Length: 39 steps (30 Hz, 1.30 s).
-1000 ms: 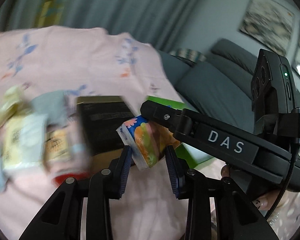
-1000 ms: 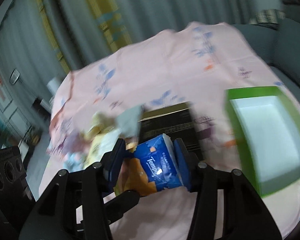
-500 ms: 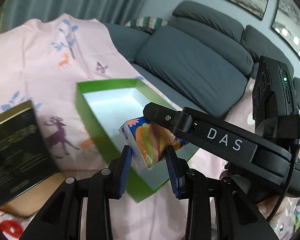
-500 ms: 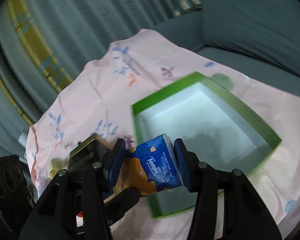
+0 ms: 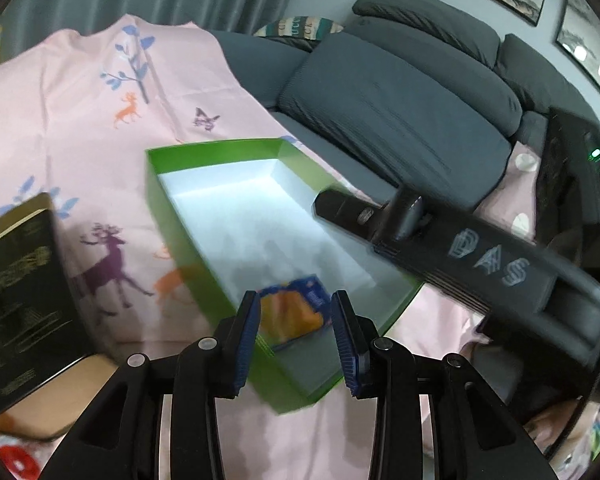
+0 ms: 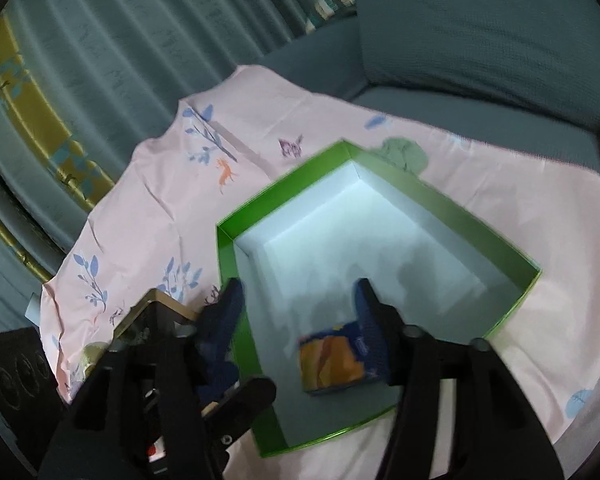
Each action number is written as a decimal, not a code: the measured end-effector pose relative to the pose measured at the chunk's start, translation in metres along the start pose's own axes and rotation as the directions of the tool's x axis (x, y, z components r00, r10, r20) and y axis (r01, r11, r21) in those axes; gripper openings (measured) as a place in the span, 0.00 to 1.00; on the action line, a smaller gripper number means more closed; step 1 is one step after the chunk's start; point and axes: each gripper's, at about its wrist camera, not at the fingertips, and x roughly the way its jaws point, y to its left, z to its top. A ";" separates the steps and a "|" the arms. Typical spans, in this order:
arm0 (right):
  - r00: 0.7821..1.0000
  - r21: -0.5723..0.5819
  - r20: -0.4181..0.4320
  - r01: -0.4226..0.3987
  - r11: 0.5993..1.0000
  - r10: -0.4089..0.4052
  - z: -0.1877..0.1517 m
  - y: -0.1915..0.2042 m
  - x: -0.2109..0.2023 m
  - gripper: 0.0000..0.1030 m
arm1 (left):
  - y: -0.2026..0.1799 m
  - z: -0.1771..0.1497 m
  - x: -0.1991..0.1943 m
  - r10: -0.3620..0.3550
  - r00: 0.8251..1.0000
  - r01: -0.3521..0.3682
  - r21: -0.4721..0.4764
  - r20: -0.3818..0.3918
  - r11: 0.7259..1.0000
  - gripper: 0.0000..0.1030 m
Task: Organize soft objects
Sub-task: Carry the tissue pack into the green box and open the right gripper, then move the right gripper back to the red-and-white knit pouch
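A blue and orange tissue pack (image 5: 296,312) lies on the white floor of the open green box (image 5: 168,204), near its front corner. It also shows in the right wrist view (image 6: 342,356), inside the green box (image 6: 226,256). My left gripper (image 5: 296,320) is open just above the pack, fingers apart from it. My right gripper (image 6: 298,312) is open wide above the box, its right finger (image 6: 370,312) beside the pack. Both are empty. The right gripper's body (image 5: 460,256) shows in the left wrist view, over the box's right side.
The box sits on a pink printed sheet (image 5: 80,120) spread over a grey sofa (image 5: 400,112). A black book-like box (image 5: 20,296) lies to the left of the green box and shows in the right wrist view (image 6: 156,316). Curtains (image 6: 100,60) hang behind.
Both grippers carried the tissue pack from the pile over to the green box, then opened. The pack dropped onto the box floor. The right gripper pulled away to the right.
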 end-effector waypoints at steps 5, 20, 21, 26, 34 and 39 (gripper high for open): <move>0.998 -0.059 0.056 -0.023 0.998 0.026 -0.002 0.020 -0.022 0.84 | 0.017 -0.012 -0.044 0.046 0.997 -0.043 -0.045 0.064 0.998 0.69; 0.985 -0.303 -0.089 -0.168 0.938 0.147 -0.061 0.120 -0.036 0.95 | 0.120 -0.111 -0.217 0.387 0.906 -0.309 -0.356 0.172 0.882 0.78; 0.980 -0.312 -0.122 -0.186 0.932 0.155 -0.069 0.128 -0.033 0.95 | 0.127 -0.119 -0.223 0.409 0.897 -0.327 -0.372 0.168 0.869 0.78; 0.958 -0.375 -0.227 -0.251 0.892 0.174 -0.106 0.162 -0.018 0.94 | 0.168 -0.165 -0.239 0.513 0.853 -0.423 -0.454 0.093 0.784 0.78; 0.932 -0.426 -0.354 -0.230 0.875 0.072 -0.166 0.187 0.031 0.69 | 0.215 -0.222 -0.230 0.512 0.858 -0.403 -0.577 0.032 0.711 0.78; 0.928 -0.406 -0.372 -0.161 0.900 -0.002 -0.180 0.184 0.062 0.52 | 0.224 -0.232 -0.225 0.492 0.870 -0.382 -0.594 0.027 0.708 0.78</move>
